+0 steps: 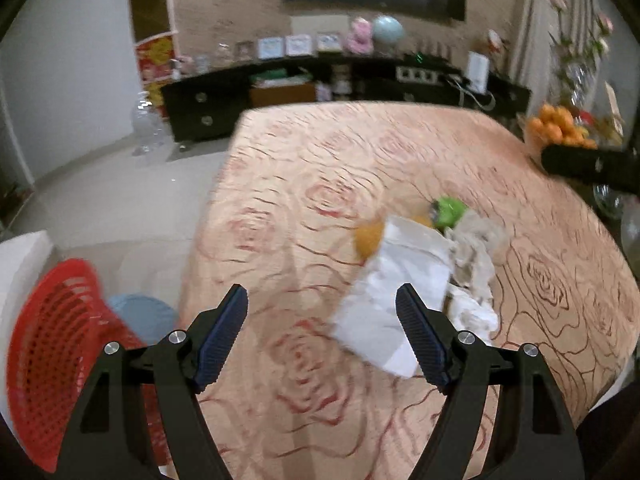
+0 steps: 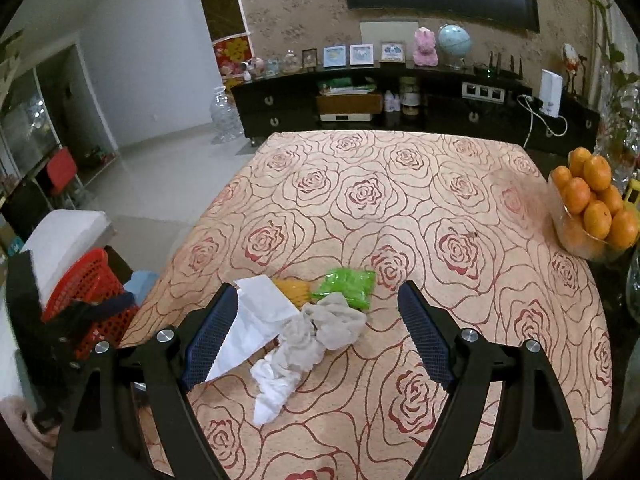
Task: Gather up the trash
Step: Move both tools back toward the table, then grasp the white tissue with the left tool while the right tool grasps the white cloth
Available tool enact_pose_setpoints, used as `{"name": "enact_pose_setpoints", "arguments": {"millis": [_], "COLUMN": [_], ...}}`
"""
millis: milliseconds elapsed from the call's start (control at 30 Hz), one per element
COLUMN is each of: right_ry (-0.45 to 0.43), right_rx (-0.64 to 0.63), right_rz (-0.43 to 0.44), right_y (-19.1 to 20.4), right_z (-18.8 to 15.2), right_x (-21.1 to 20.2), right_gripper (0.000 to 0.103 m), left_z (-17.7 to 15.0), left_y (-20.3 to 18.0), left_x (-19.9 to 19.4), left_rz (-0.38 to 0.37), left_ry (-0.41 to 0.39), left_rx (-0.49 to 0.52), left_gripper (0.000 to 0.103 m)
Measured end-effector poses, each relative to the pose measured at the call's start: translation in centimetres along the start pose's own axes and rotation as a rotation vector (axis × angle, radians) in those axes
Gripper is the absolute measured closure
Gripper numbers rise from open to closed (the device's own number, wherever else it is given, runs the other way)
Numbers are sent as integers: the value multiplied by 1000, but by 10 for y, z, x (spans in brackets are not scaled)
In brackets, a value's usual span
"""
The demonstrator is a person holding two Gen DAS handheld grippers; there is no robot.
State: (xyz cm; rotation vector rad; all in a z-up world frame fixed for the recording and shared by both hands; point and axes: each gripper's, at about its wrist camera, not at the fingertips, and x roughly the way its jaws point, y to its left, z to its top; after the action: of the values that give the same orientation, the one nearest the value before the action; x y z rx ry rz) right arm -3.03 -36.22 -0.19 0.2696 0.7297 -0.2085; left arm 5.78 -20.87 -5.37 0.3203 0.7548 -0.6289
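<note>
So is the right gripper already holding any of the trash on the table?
No: the right gripper stands open above the crumpled tissue, its fingers apart and pressing on nothing.

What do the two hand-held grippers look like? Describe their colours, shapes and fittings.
The left gripper and the right gripper look alike: two black angular arms with cut-out openings, silver round bolts at the joints, and long fingers faced with dark blue ridged pads. No cables, sleeves or markings are visible.

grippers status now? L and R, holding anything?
Left gripper: open, holding nothing; white paper lies just beyond its fingers.
Right gripper: open, holding nothing; crumpled tissue sits on the table between its fingers, untouched.
</note>
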Motion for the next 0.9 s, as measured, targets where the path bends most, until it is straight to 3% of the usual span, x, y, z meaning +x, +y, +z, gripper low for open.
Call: {"name": "enact_pose_setpoints", "arguments": {"millis": [267,333,400,433,500,600,900], "right_ry": [25,32,34,34,36,41,106], "right_rx": [29,33,34,34,34,35,62], "right_rz": [4,4,6,5,4,-3,13], "right_y": [-14,-16,-16,-16,-17,-18,-22], "right_z": [-2,-3,-2,-2,-2,-4,-12], "right_x": [11,13,14,14,15,17,41], "right_gripper": [24,24,24,24,24,24,24], "left_z": [-8,-10,-11,-13,-13,-12,2], "left_y": [-30,-32,-31,-31,-31,-27,13], "left_x": [39,45,49,50,48,38,-3], "left_rz": [-50,-54,-71,-75,-71,-55,-42], "left_ry": [107,125,157,157,150,121,-2], "left_rx": [65,71,66,63,70,59,-61], "left_gripper": [30,39,61,62,79,89,93]}}
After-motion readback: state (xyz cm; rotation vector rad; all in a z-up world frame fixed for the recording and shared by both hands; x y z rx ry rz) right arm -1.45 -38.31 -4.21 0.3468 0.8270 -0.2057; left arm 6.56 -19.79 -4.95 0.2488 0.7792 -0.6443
